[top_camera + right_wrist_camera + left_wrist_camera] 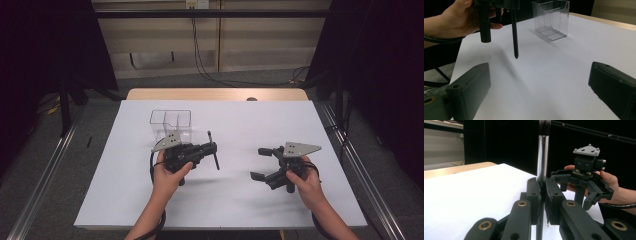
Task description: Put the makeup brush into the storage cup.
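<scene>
I saw the left gripper (214, 148) clamped on a makeup brush (542, 157), held crosswise above the white table (240, 195), just right of the clear plastic holder (171, 123). The right gripper (259, 162) hung well apart from the brush, jaws spread wide, nothing between them.

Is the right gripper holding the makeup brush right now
No, the right gripper stands open with nothing between its jaws, while the left gripper clamps the brush.
</scene>
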`<state>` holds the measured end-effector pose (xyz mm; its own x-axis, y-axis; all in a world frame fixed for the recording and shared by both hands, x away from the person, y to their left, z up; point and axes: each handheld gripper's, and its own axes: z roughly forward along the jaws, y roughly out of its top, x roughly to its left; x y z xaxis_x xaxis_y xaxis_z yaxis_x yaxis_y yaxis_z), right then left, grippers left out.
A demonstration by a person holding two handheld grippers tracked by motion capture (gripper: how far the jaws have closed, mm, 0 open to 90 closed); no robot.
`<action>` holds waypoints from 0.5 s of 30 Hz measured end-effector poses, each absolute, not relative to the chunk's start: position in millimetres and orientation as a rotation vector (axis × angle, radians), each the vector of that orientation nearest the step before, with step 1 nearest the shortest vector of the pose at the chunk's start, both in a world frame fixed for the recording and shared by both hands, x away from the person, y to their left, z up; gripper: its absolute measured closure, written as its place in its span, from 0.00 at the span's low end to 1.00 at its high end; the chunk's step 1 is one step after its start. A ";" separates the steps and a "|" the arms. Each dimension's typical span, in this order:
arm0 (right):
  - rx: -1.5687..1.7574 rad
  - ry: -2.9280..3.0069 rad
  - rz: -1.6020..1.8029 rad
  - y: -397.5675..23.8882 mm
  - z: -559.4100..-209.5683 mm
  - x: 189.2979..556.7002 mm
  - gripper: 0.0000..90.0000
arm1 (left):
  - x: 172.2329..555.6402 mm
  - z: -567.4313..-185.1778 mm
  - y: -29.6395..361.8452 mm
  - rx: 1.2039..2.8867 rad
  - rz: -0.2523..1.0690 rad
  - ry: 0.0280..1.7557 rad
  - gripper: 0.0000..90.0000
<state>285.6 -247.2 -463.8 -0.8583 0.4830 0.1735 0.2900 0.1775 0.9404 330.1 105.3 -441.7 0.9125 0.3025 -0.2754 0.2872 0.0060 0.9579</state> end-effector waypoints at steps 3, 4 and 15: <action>0.761 2.268 1.755 -249.6 -463.4 284.4 0.04 | 329.9 -441.6 106.0 1.583 0.015 0.471 0.92; 0.761 2.264 1.757 -250.3 -463.3 284.3 0.04 | 329.8 -441.5 106.2 1.584 0.016 0.470 0.92; 0.764 2.252 1.742 -257.2 -461.6 281.3 0.04 | 330.4 -439.3 112.0 1.591 0.032 0.474 0.92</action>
